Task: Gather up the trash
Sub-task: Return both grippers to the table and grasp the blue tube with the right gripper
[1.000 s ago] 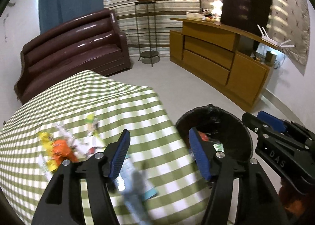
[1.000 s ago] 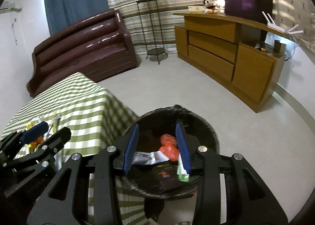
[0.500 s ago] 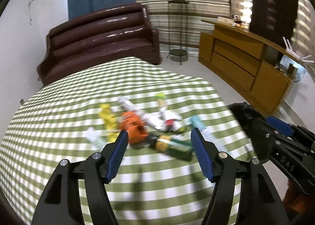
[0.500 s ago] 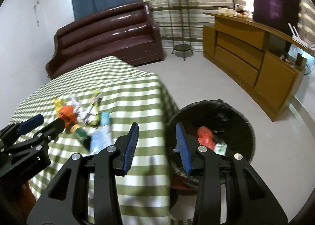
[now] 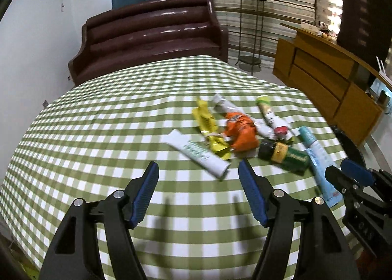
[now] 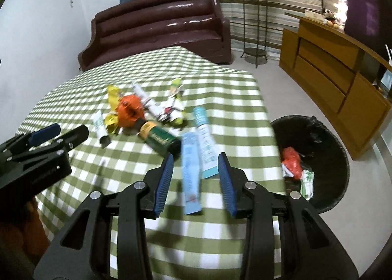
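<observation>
Trash lies in a heap on the green-checked tablecloth (image 5: 98,133): a white tube (image 5: 198,155), a yellow wrapper (image 5: 205,123), an orange wrapper (image 5: 241,133), a dark green box (image 5: 286,155) and light blue wrappers (image 6: 191,169). My left gripper (image 5: 198,169) hovers open just short of the white tube, nothing between its fingers. My right gripper (image 6: 195,160) is over the light blue wrappers near the table's right edge. Its jaws are closing, with a wrapper showing in the gap below them but not pressed by the pads. The black bin (image 6: 343,157) on the floor holds a red wrapper (image 6: 291,162).
A dark brown sofa (image 5: 152,32) stands behind the table. A wooden cabinet (image 6: 330,66) runs along the right wall beyond the bin. A metal plant stand (image 6: 254,18) is at the back. Bare floor lies between table, bin and cabinet.
Both grippers have swung left, away from the bin and over the table. The trash heap now sits ahead of the left gripper and the blue wrappers under the right one.
</observation>
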Tool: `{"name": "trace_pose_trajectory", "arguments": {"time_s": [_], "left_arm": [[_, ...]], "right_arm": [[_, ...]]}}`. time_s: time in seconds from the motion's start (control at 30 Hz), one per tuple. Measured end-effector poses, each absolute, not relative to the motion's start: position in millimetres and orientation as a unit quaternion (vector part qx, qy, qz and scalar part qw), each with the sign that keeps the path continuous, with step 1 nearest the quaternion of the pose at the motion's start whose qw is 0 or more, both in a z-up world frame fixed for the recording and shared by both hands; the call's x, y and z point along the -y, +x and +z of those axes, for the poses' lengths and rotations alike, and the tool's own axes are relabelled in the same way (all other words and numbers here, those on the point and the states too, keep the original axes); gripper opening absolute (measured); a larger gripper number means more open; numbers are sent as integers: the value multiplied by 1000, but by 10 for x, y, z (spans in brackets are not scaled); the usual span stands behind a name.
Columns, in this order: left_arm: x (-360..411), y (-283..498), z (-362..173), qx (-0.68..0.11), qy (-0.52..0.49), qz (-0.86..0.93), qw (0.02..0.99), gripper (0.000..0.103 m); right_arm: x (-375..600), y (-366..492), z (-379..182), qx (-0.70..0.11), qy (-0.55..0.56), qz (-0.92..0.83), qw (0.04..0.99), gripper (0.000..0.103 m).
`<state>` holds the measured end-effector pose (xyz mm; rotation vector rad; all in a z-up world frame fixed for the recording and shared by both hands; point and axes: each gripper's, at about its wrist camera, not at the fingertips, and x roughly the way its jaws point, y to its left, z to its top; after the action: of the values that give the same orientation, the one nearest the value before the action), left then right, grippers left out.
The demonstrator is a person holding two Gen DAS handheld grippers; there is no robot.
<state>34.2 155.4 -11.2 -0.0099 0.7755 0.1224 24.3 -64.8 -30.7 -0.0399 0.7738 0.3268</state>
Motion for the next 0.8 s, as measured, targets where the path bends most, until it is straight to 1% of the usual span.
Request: {"name": "trace_pose_trajectory", "arguments": {"time_s": [0.07,0.13,0.33,0.43,0.57,0.63,0.8], "left_arm": [[-1642,308,-137,-381,-8,64,922,66],[-1710,285,-157,-384,-12,68,921,66],[-1803,238,-205,-389,-19,73,918,66],[-1817,241,-215,-390,-22,73,918,67],[-1825,243,-217,-389,-25,70,918,67],[-1820,242,-216,-389,-25,69,918,70],[-1805,264,-210,-387,-25,67,919,70]], "right_arm": [[582,230,-330,-381,-25,163,910,27],[533,238,-366,-387,-30,166,906,23],[430,270,-438,-402,-34,163,901,22],[399,288,-455,-406,-39,160,899,19],[349,304,-457,-405,-44,157,900,19],[343,304,-449,-403,-45,155,901,18],[343,291,-402,-396,-43,156,904,17]]}}
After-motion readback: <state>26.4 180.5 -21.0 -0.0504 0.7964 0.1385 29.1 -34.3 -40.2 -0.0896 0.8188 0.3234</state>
